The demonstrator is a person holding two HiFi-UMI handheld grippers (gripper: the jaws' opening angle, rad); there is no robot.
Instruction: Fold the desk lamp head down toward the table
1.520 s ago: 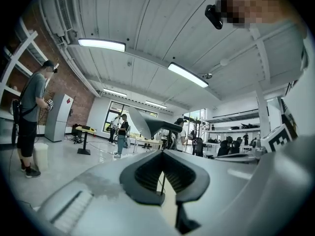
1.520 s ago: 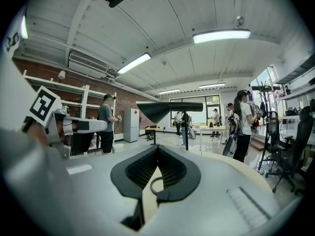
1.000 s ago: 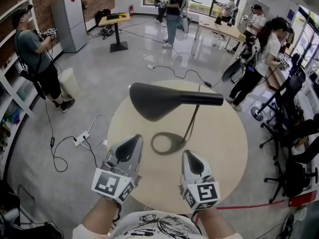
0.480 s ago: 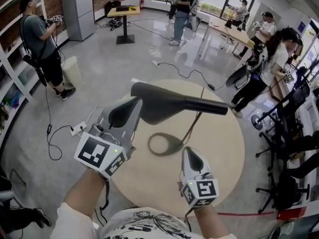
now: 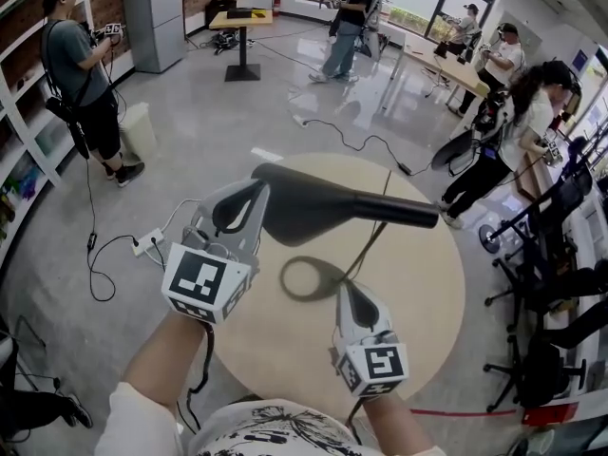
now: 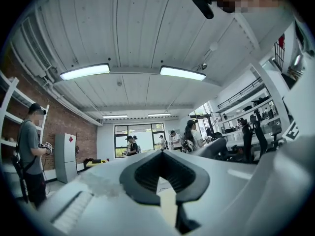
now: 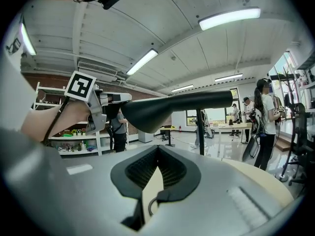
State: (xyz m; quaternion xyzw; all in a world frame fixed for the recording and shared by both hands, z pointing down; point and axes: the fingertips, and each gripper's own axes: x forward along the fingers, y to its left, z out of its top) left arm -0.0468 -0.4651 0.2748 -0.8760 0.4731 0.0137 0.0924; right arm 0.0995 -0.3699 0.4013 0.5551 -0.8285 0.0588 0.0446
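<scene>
Desk lamp head (image 5: 309,207): matte black, long tapered shade, level on a thin stem (image 5: 366,245). Not yet folded, so the whole fold remains.
Location: just right of left gripper (image 5: 250,195), above and ahead of right gripper (image 5: 346,291).
Left gripper: jaws together, empty; contact with the shade unclear.
Right gripper: jaws together, empty, near ring base (image 5: 309,279).

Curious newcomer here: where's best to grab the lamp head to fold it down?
Probably the lamp head at its wide end, from the left, jaws across its edge: that end sticks out farthest from the stem, giving leverage.
</scene>
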